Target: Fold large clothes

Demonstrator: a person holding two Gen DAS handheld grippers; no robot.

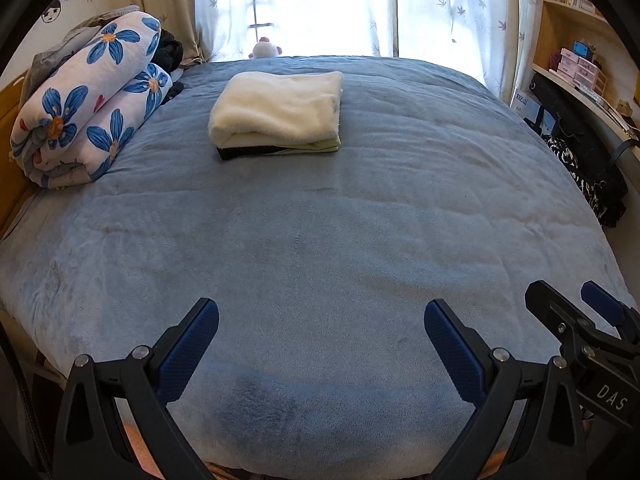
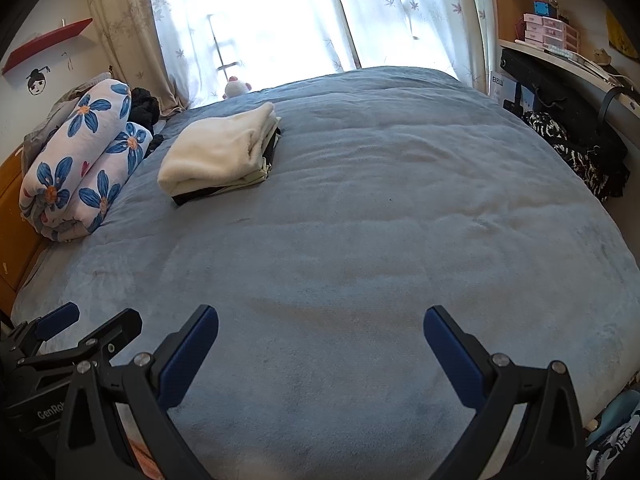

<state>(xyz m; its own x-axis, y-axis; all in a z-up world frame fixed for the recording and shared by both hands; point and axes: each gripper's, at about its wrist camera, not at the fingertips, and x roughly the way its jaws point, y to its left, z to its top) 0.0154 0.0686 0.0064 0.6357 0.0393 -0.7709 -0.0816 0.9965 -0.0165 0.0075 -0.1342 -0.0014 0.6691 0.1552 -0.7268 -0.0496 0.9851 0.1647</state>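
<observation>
A stack of folded clothes (image 1: 278, 114), a white fleece on top with a pale green and a black layer under it, lies on the blue bed cover (image 1: 320, 220) toward its far side; it also shows in the right wrist view (image 2: 220, 152). My left gripper (image 1: 322, 320) is open and empty over the near edge of the bed. My right gripper (image 2: 322, 322) is open and empty beside it, and it shows at the right of the left wrist view (image 1: 576, 308). The left gripper shows at the lower left of the right wrist view (image 2: 92, 320).
A rolled floral quilt (image 1: 92, 100) lies along the bed's left side by a wooden headboard (image 2: 12, 216). A small plush toy (image 1: 264, 49) sits at the far edge before curtains. A desk (image 2: 568, 60), shelves and dark bags (image 1: 580, 168) stand on the right.
</observation>
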